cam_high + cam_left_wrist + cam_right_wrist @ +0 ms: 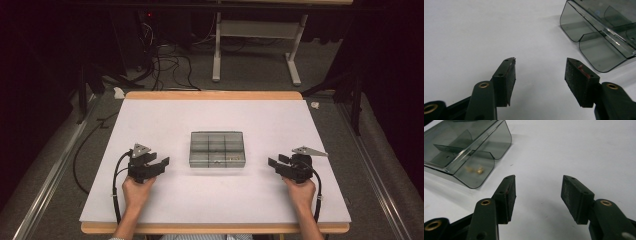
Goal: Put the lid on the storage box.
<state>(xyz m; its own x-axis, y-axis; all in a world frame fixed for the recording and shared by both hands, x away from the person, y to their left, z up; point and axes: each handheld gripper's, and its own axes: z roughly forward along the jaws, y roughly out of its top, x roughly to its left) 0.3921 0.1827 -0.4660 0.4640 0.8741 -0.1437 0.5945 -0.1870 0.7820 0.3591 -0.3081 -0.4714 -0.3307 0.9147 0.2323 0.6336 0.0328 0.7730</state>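
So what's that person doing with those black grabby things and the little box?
A person sits at a white table with a hand-held gripper in each hand. The left hand-held gripper and the right hand-held gripper rest on either side of a smoky clear compartment box, both open and holding nothing. The box sits closed in the middle, with a few small gold bits inside one compartment. Nothing is being touched.

a white table top with a wooden edge stands on grey carpet. beyond it, black cables tangle on the floor near a white metal frame, perhaps another table's legs.
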